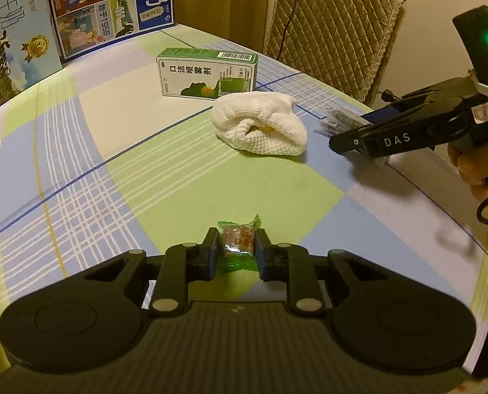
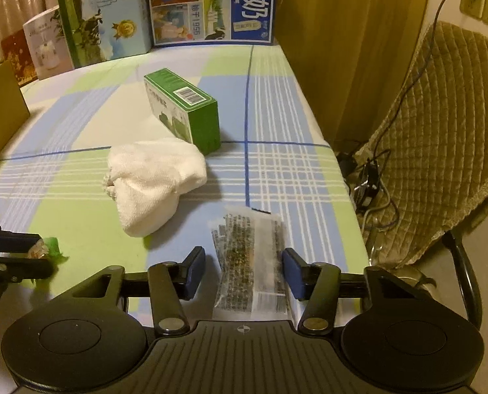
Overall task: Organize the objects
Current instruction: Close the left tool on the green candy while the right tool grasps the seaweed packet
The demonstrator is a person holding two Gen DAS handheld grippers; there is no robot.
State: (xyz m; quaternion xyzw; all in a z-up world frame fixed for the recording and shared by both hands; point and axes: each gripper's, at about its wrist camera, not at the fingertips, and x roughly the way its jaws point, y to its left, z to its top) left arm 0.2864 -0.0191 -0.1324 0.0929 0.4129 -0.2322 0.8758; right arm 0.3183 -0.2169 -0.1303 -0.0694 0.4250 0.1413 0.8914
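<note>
My left gripper (image 1: 238,243) is shut on a small candy in a green wrapper (image 1: 239,239), held low over the checked tablecloth (image 1: 178,177). The right wrist view shows this left gripper (image 2: 40,254) and its candy (image 2: 48,246) at the left edge. My right gripper (image 2: 244,272) is open, its fingers straddling a clear packet of dark bits (image 2: 248,259) that lies flat near the table's right edge. From the left wrist view the right gripper (image 1: 352,128) sits at the right with the packet (image 1: 337,121) between its fingers. A crumpled white cloth (image 2: 155,180) and a green box (image 2: 184,111) lie further in.
Large milk cartons (image 2: 211,3) and other boxes (image 2: 105,16) stand along the table's far end. A cardboard box (image 2: 0,111) is at the left. A padded chair (image 2: 441,147) with cables stands beyond the right table edge (image 2: 342,170). A hand (image 1: 474,164) grips the right tool.
</note>
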